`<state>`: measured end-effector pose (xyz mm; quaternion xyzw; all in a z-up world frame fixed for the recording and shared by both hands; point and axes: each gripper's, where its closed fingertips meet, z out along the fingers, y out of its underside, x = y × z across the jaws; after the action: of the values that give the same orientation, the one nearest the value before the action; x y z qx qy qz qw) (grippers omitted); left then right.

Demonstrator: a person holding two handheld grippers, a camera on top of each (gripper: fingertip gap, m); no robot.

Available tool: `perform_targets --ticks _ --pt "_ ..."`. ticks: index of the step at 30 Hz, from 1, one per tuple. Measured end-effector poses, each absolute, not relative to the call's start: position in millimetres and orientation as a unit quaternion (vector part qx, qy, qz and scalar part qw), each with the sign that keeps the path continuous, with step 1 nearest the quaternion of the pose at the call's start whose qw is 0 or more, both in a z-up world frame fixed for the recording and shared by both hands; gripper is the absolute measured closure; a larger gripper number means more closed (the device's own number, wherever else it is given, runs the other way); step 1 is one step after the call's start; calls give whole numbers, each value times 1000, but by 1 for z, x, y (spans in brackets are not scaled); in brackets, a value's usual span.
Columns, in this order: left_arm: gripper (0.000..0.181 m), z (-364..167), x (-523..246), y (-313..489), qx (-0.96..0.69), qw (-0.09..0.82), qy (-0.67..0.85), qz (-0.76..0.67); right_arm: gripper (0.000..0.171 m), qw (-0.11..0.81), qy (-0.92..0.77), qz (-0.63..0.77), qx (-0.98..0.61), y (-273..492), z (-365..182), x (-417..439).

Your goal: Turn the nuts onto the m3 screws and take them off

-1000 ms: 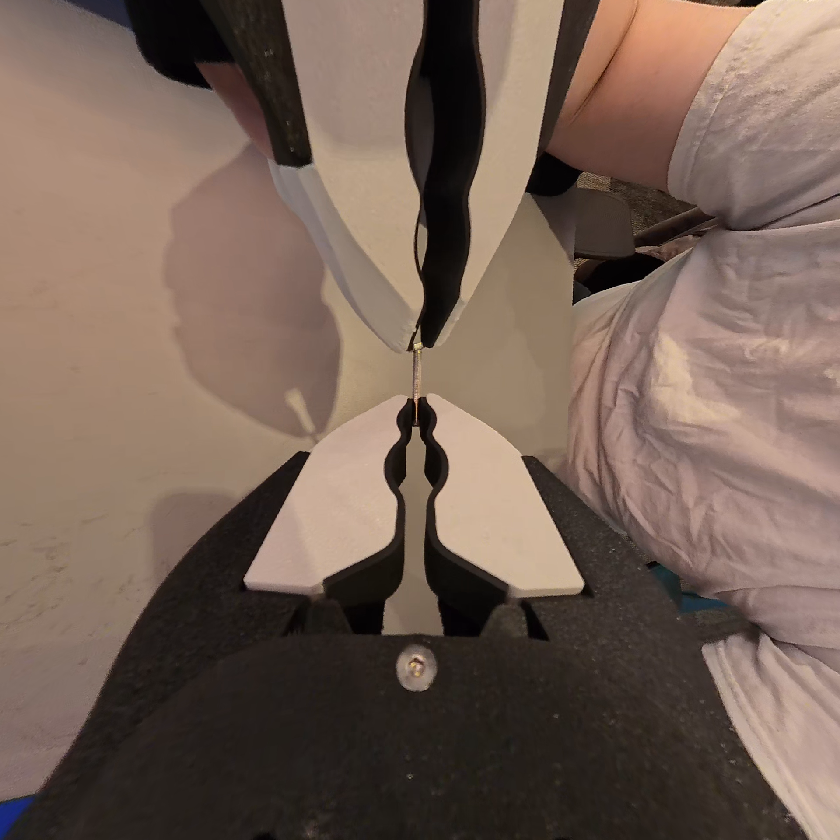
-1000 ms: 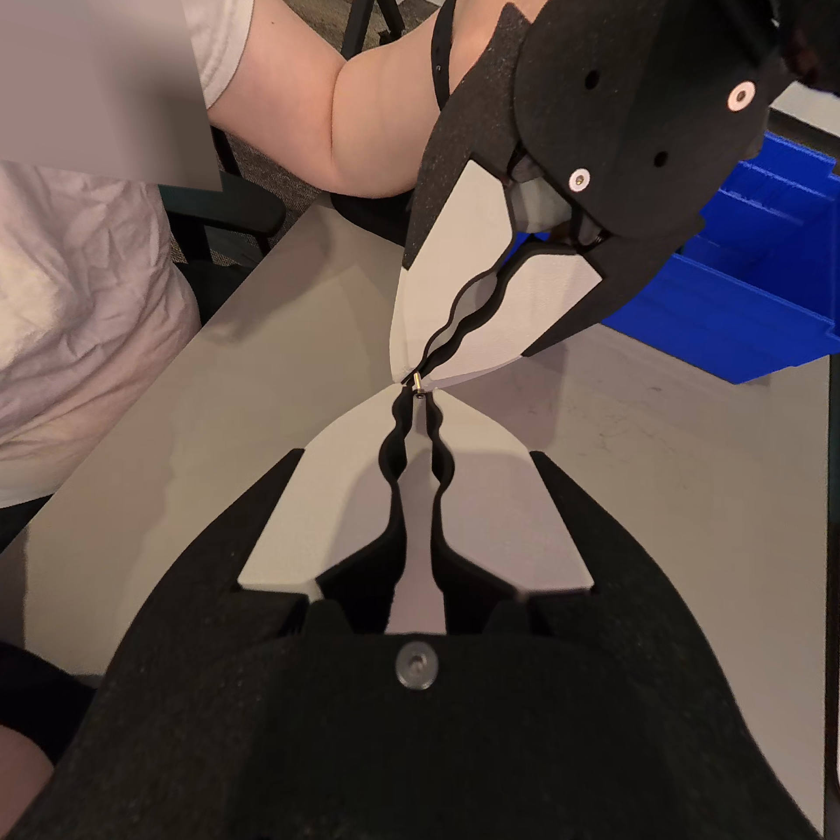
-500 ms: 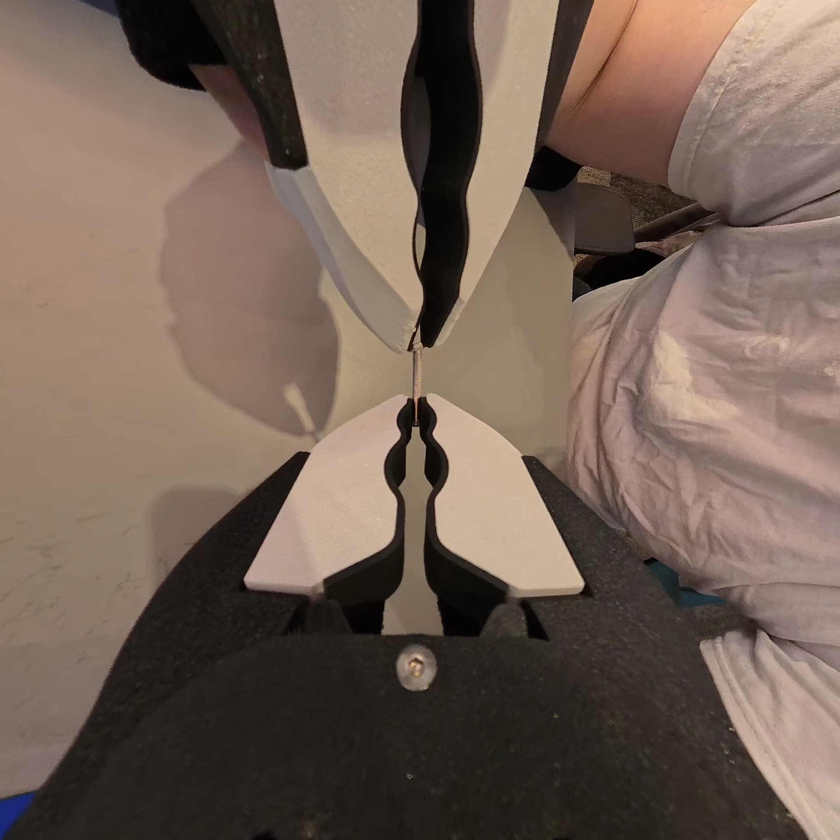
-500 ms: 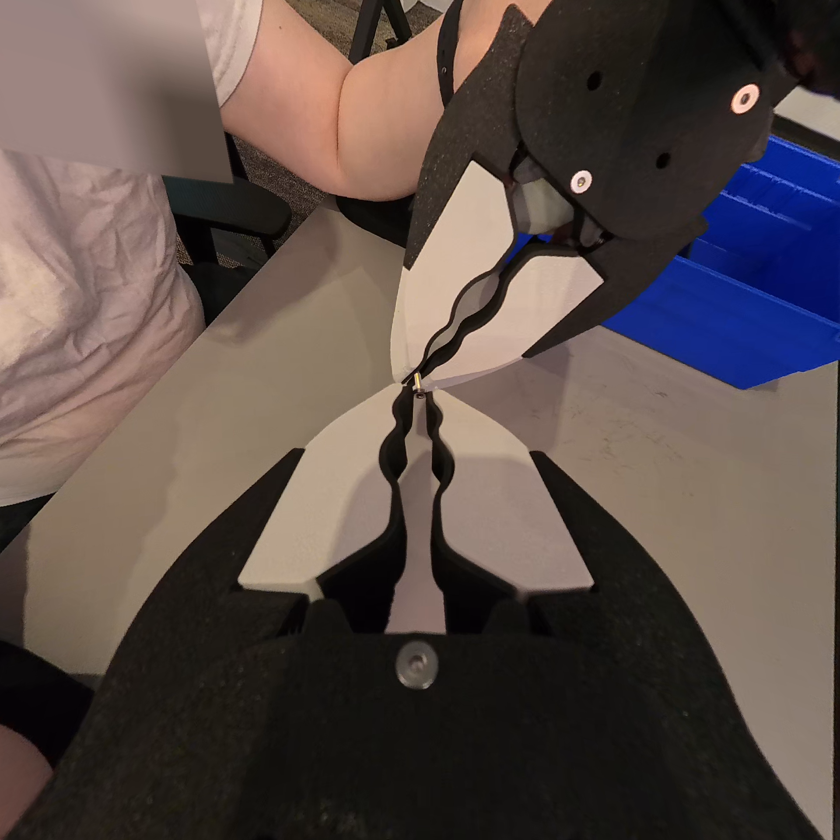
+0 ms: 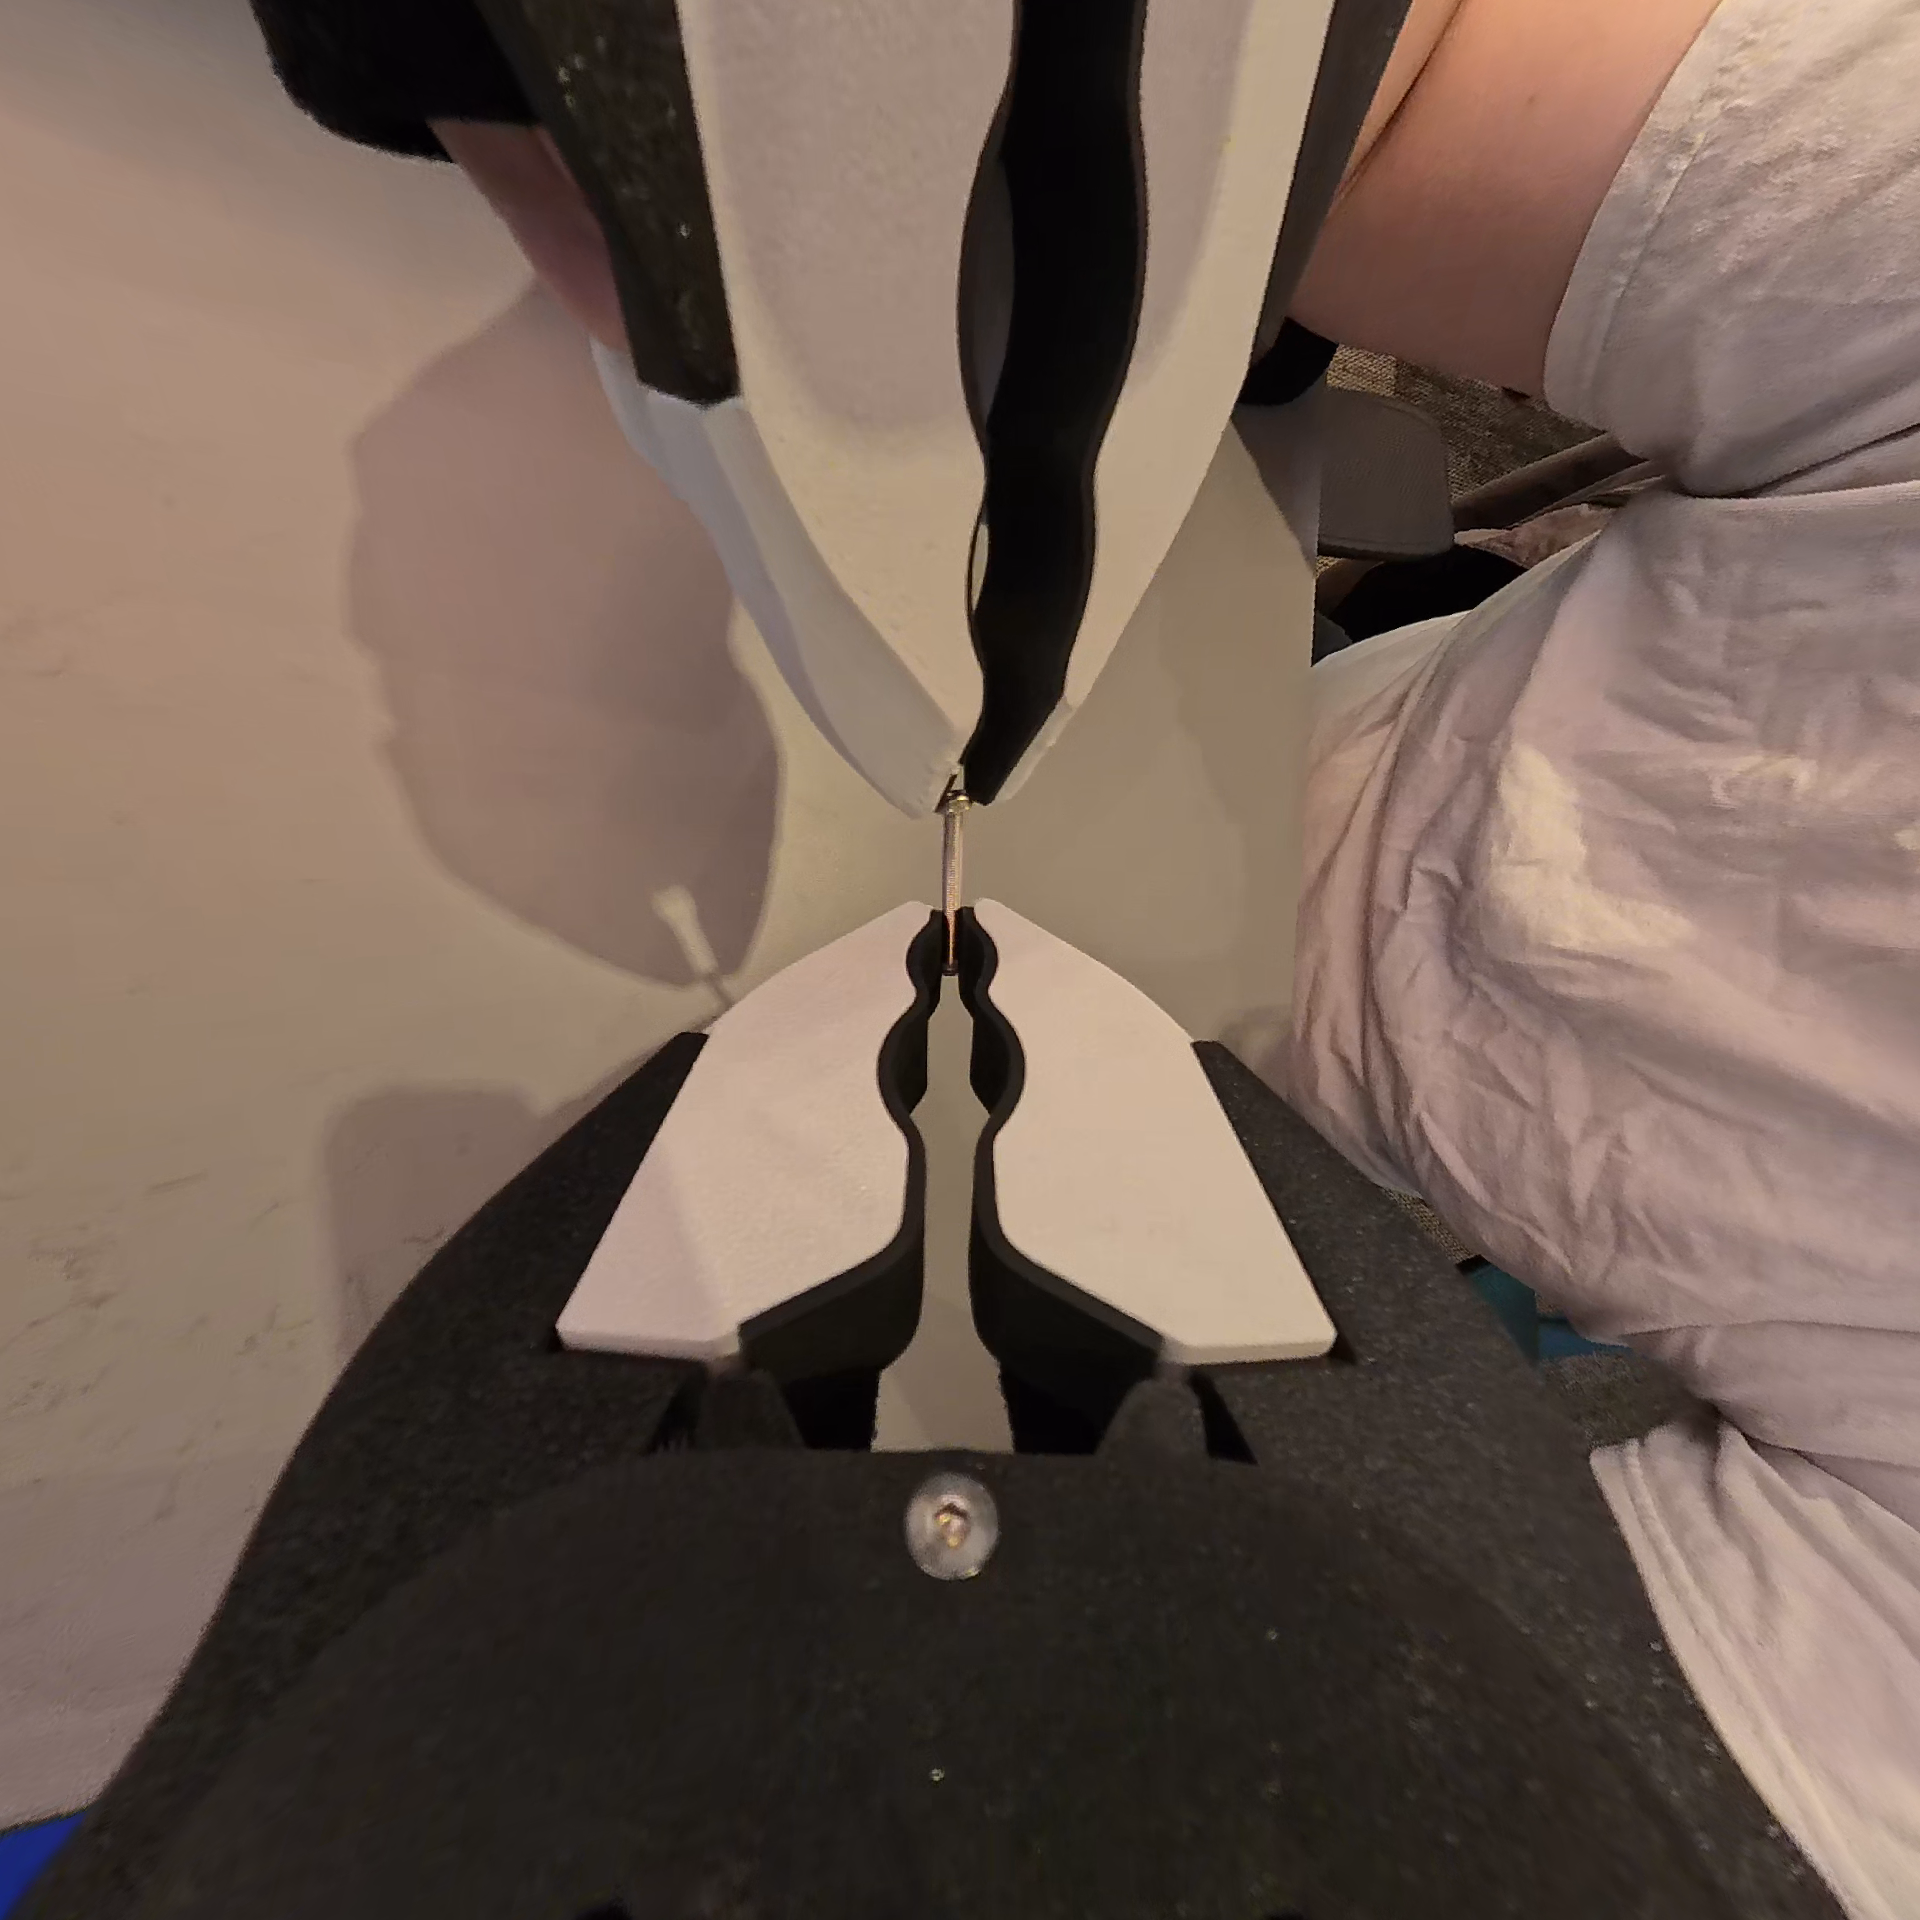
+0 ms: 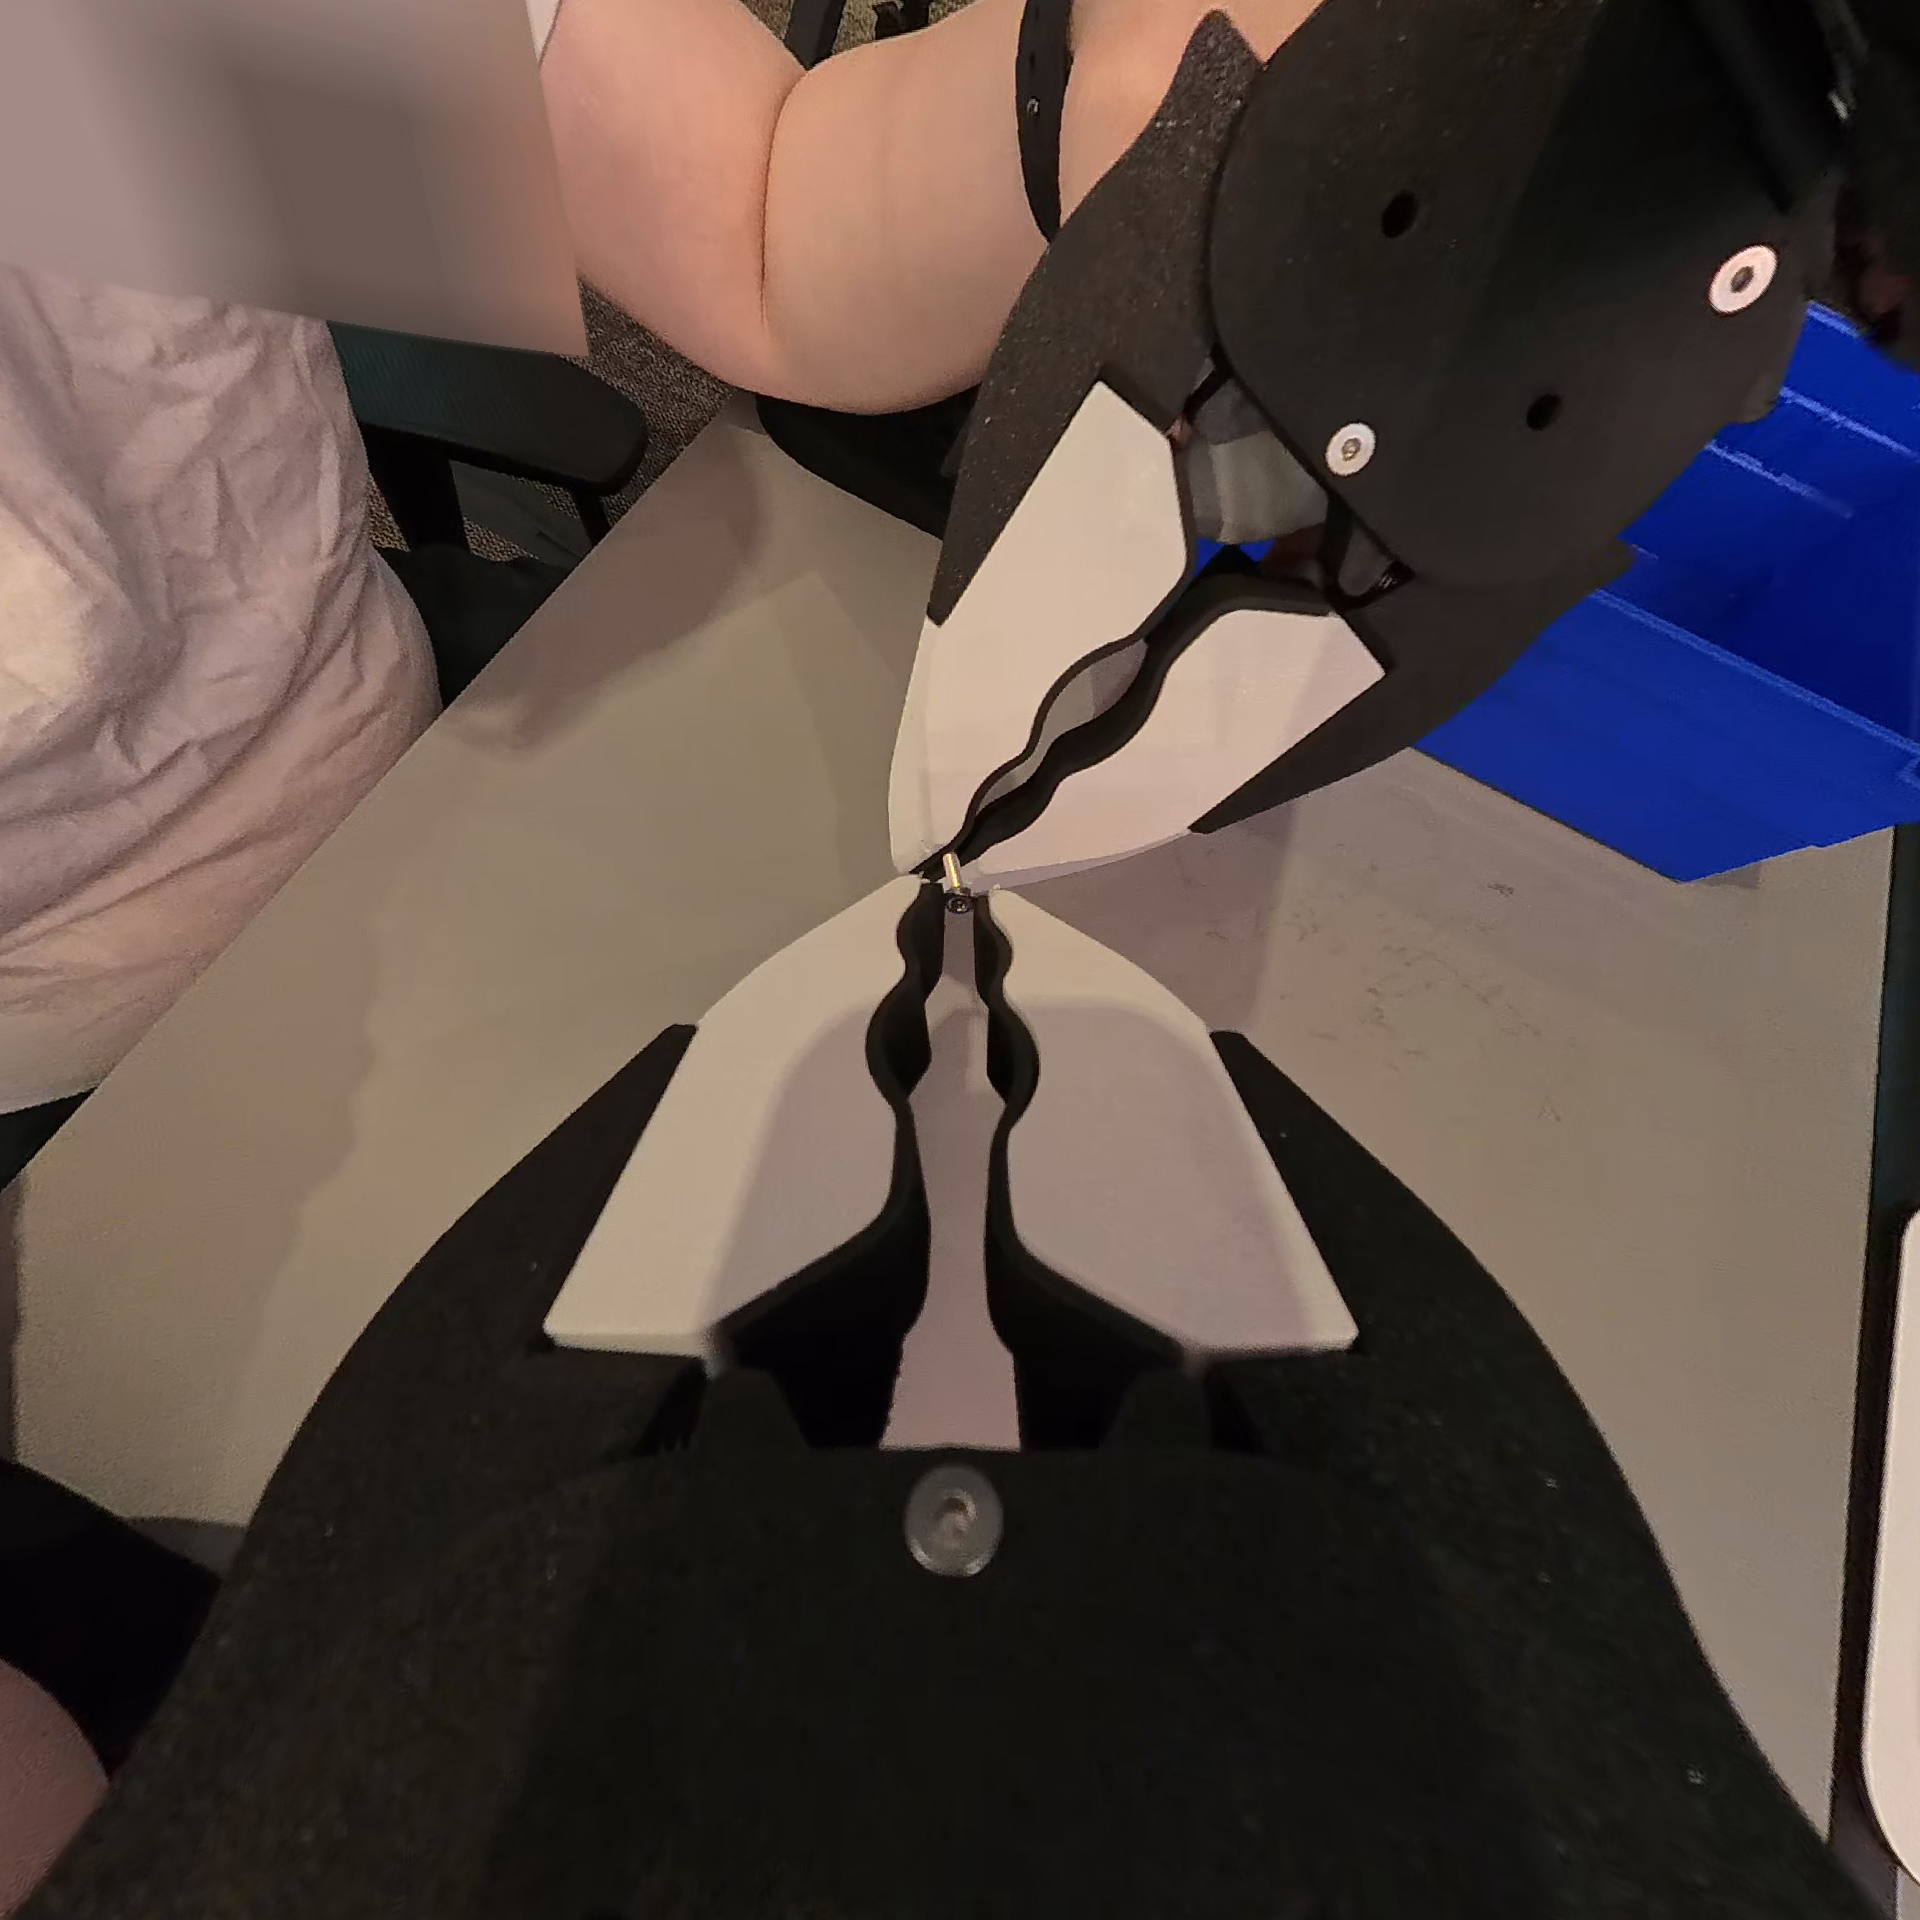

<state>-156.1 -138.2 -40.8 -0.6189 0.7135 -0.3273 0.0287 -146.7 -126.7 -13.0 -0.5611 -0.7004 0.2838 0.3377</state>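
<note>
Pinching thin silver screw (image 5: 951,875) | left tongs (image 5: 951,914) clamp shaft | right tongs (image 6: 958,902) clamp its nut (image 5: 958,800)

1. Two grippers: left gripper (image 5: 951,914), right gripper (image 6: 956,896).
2. One screw (image 5: 952,868) between them.
3. One nut (image 5: 958,799), tiny.
4. One blue bin (image 6: 1714,727).
5. One counter (image 6: 582,831).
6. One person (image 5: 1621,883).

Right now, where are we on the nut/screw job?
Done: pickup. The left gripper is shut on the screw, the right gripper shut on the nut, both held above the table. In hand: the nut sits at the screw's far tip; whether the threads have caught is too small to tell. Left: running it along the bare shaft, then off again.
</note>
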Motion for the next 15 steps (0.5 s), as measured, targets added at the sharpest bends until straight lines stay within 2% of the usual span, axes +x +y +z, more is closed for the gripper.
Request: perform_targets --ticks 15 --pt "179 -45 -155 -137 -622 30 716 -315 166 322 -686 290 -585 -125 -15 -147"
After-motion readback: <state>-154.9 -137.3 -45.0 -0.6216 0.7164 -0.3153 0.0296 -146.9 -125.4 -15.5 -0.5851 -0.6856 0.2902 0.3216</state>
